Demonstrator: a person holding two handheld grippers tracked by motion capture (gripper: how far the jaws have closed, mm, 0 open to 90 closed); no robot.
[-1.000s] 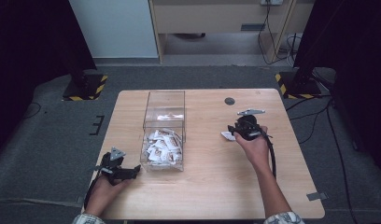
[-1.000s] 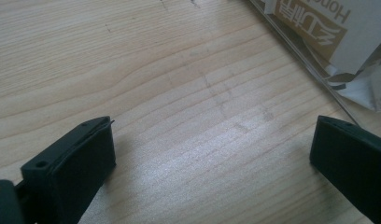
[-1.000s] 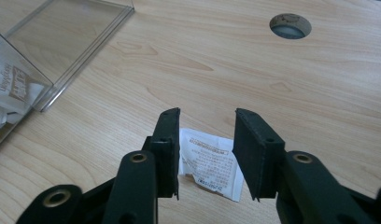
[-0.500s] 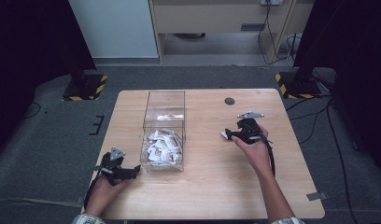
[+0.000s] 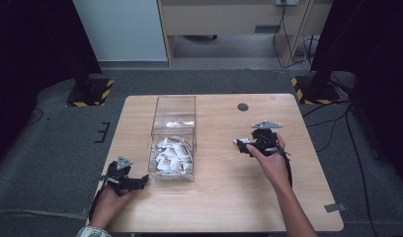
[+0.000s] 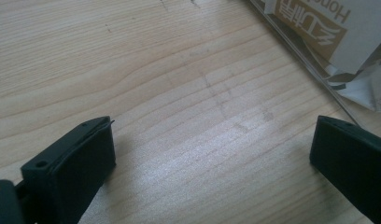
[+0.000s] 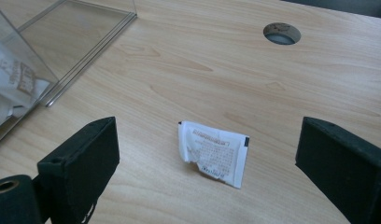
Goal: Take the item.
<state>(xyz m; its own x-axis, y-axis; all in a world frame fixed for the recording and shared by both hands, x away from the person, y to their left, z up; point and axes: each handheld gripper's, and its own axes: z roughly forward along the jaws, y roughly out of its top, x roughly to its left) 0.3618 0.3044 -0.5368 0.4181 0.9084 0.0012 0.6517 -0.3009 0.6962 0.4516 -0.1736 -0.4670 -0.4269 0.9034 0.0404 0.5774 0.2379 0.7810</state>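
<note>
Both forearms come in over the near edge of the wooden table [image 5: 224, 197]. The left hand [image 5: 106, 203] sits at the near left corner and holds the left gripper [image 5: 140, 181] low over the wood, its jaws pointing rightward and standing wide apart. The right arm reaches farther in, toward the right side of the table, with the forearm angled up and slightly left. The right hand [image 5: 268, 160] holds the right gripper [image 5: 239, 144] pointing leftward, its jaws also spread wide just above the surface.
</note>
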